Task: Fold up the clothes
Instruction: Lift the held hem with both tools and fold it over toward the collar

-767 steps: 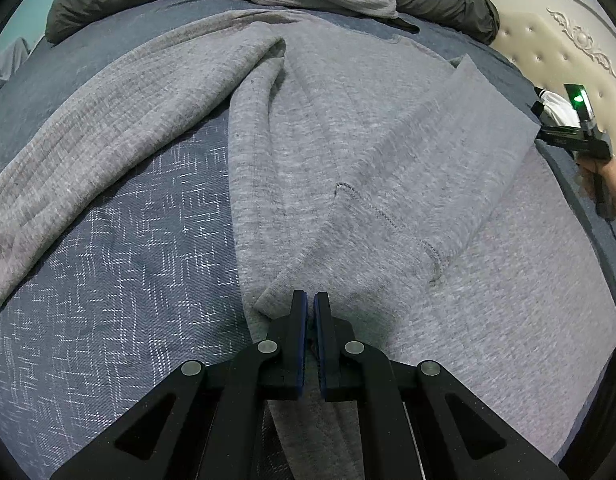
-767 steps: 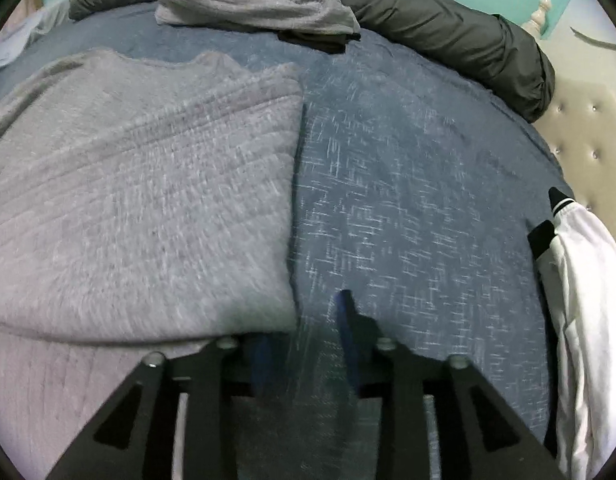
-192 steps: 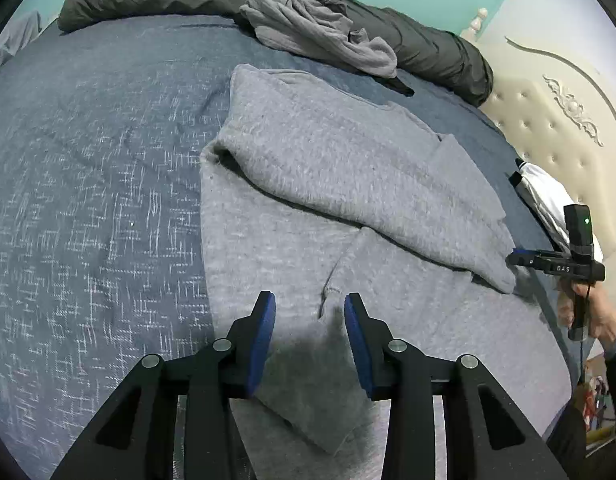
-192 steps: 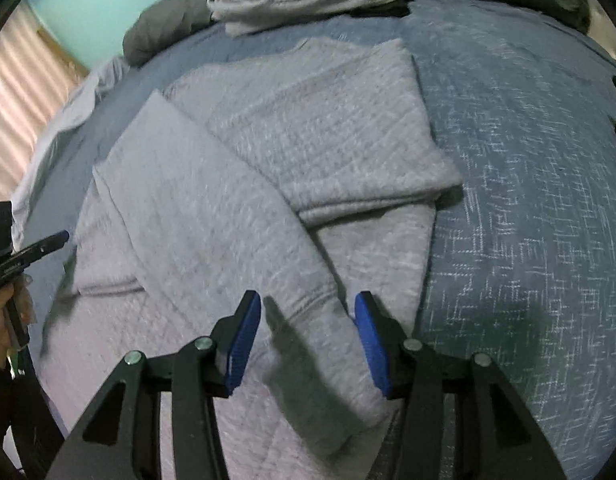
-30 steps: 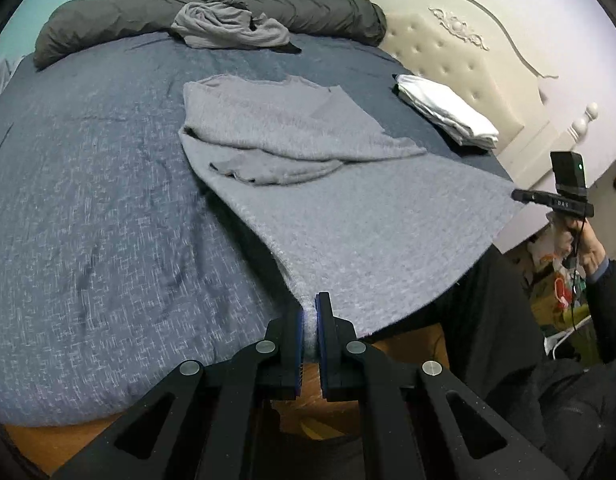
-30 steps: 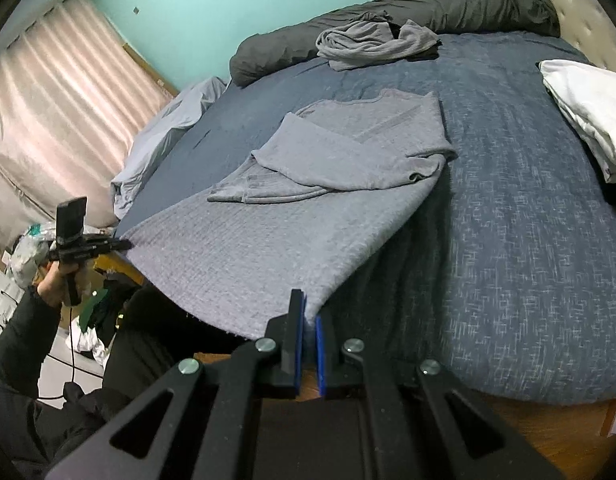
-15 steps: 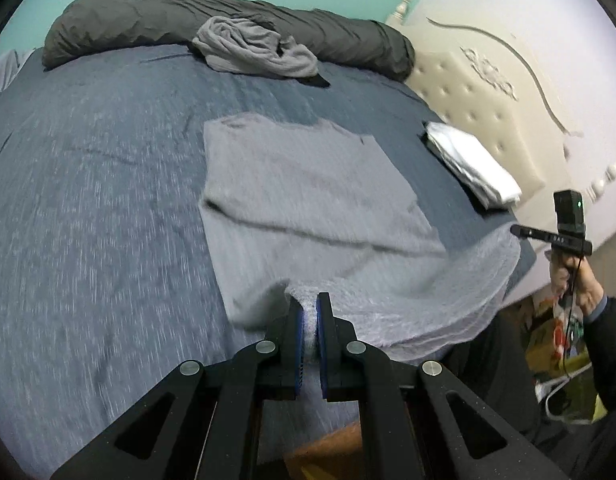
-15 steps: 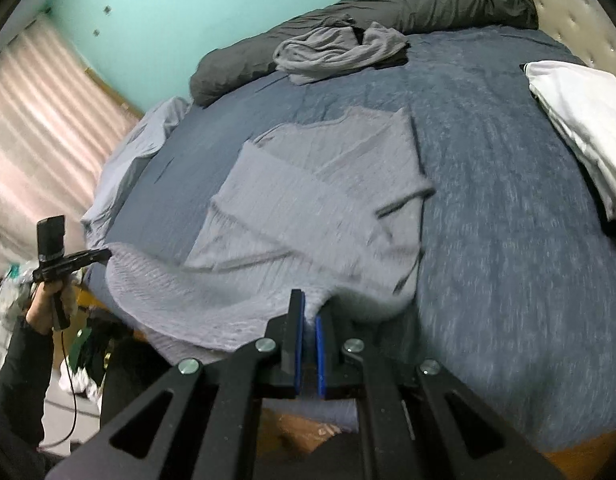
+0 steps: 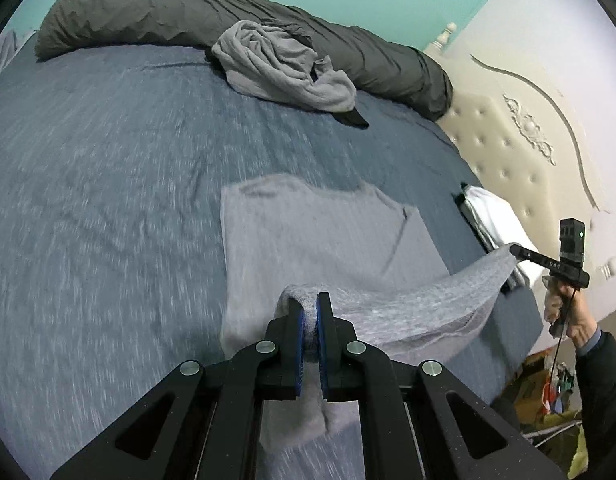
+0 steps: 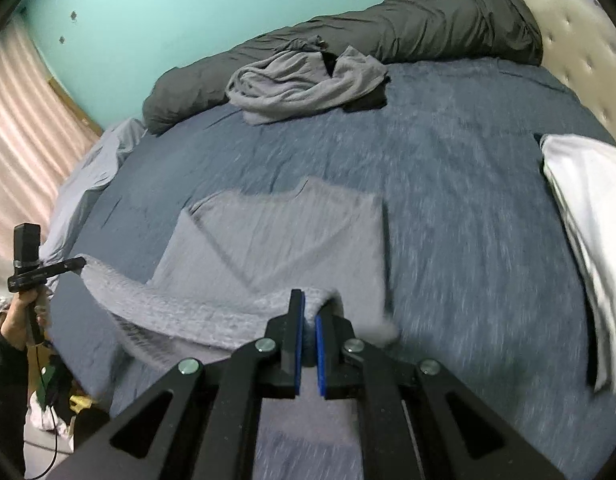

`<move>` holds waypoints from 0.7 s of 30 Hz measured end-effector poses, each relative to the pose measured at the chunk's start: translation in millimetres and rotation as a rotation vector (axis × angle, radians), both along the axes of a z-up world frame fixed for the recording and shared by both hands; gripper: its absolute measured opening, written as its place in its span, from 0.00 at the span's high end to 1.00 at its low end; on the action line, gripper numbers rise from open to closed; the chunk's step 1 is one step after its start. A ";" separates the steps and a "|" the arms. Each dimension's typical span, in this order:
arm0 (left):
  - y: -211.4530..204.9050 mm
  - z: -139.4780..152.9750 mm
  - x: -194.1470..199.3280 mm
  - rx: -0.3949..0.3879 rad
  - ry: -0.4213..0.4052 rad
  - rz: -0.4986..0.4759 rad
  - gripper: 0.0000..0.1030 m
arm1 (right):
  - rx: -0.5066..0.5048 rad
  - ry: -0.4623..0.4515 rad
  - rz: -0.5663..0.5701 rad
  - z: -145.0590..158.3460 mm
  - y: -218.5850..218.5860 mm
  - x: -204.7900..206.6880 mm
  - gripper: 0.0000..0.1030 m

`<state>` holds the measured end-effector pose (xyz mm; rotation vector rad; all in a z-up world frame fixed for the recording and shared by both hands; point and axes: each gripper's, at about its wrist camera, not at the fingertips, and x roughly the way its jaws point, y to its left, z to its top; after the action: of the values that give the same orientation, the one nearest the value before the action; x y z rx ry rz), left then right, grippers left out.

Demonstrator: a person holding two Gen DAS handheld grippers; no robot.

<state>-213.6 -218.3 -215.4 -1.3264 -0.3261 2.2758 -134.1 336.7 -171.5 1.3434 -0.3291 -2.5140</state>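
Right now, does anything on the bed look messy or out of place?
Yes. A crumpled grey garment lies unfolded at the far side, partly on the dark rolled duvet, with something black poking from under it. The grey sweater being folded looks tidy.

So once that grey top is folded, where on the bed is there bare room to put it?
The widest bare blue bedcover lies left of the grey top. A narrower strip runs between the top and the white stack. The far edge is crowded: a crumpled grey garment against the dark rolled duvet.
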 end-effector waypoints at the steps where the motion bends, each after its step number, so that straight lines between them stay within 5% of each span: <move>1: 0.5 -4.7 -13.8 -0.001 -0.005 0.004 0.94 | 0.003 -0.003 -0.003 -2.2 1.6 -9.8 0.96; 12: -1.6 -65.9 -133.8 0.035 -0.077 0.095 0.95 | -0.044 -0.072 -0.105 -59.4 26.8 -127.8 0.96; 21: 1.4 -116.0 -179.4 0.002 -0.122 0.156 0.92 | -0.005 -0.129 -0.139 -109.3 24.1 -200.1 0.95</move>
<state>-393.0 -216.9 -331.4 -1.4890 -0.4887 2.3233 -334.2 360.8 -280.8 1.5341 -0.4700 -2.5395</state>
